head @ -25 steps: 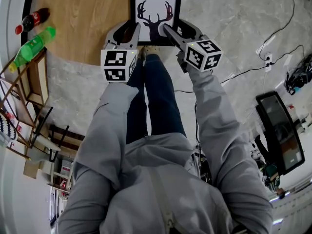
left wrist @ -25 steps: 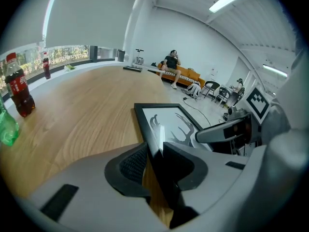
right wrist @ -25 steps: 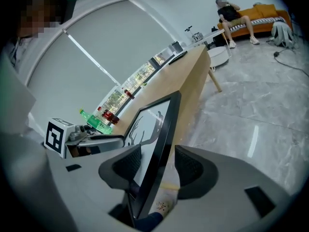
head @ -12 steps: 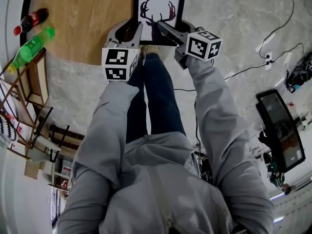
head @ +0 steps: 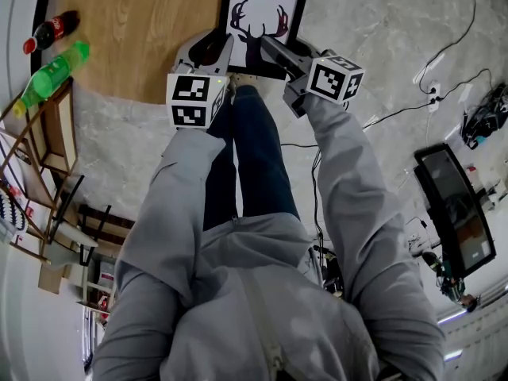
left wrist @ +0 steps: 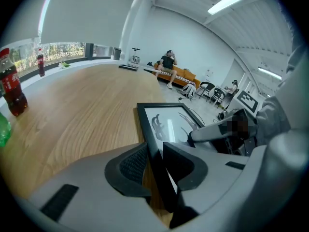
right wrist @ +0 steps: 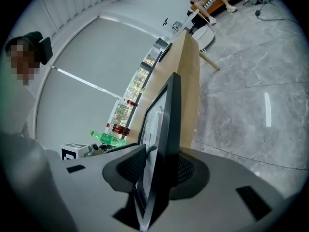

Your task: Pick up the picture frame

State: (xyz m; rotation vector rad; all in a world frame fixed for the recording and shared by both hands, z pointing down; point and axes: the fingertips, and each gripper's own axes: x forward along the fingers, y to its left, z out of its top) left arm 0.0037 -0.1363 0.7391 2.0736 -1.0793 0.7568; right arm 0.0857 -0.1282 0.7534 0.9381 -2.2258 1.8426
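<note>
Two tongs hold one thing between them. The left tongs (head: 210, 50) pinch the near left side of the picture frame (head: 262, 14). In the left gripper view the black edge of the frame sits between the two dark pads (left wrist: 133, 166), and the pads press on it. The right tongs (head: 283, 50) pinch the near right side. Their jaws have just been closing, and in the right gripper view the frame (right wrist: 166, 124) stands between the pads with both pads on it.

Out past the right tongs is a big grey stone floor (head: 381, 38) with thin cables on it. Past the left tongs is a big wooden table (head: 135, 30). Behind both tongs are the person's grey sleeves (head: 333, 181) and blue trousers (head: 254, 157).

Just in front of both tongs is the picture frame. It is over the edge of the table, where the wood meets the floor. It is black, with a white sheet and a black deer head (head: 255, 24). From the head view it sits a bit crooked, with its far end turned to the right.

Far off to the left of the left tongs, a green bottle (head: 51, 74) and a cola bottle (head: 51, 32) lie on the table.

Each of the tongs has a cube with black and white squares (head: 196, 100) at its back.
</note>
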